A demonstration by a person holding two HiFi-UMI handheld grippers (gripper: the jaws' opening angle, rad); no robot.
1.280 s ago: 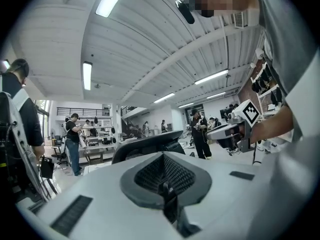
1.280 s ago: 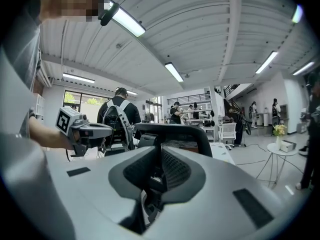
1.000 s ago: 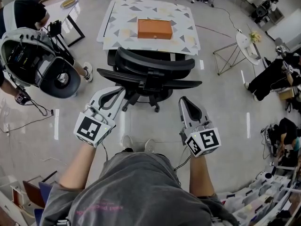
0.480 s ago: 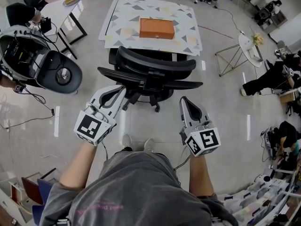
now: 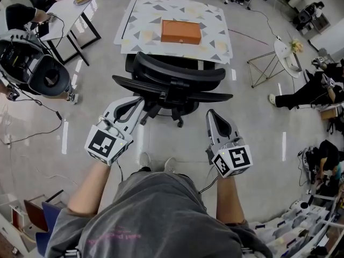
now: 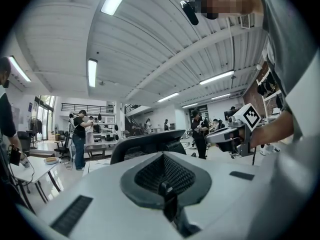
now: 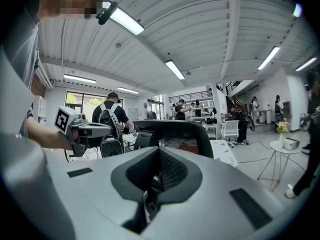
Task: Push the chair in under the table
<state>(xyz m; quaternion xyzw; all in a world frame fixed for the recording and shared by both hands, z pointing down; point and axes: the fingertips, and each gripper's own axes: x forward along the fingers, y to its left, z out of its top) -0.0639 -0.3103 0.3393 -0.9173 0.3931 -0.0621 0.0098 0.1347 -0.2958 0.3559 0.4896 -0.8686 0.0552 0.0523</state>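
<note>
Neither gripper had shifted from a second before; only a bystander (image 5: 32,63) at the left had drifted outward. Both closed on nothing, the left gripper (image 5: 135,105) and right gripper (image 5: 212,115) sat just behind the black chair (image 5: 172,79). It stood against the near edge of the patterned table (image 5: 141,23), which carried an orange box (image 5: 181,31).

The left forearm (image 5: 92,191) and right forearm (image 5: 230,199) are bare and reach forward from the grey-shirted torso (image 5: 156,216), roughly side by side and well apart. The left gripper (image 5: 137,103) angles a little inward. The right gripper (image 5: 212,114) points straight ahead. Both are held about level, each with its marker cube nearest the wrist. Each gripper's own view shows its jaws closed together with nothing between them.
</note>
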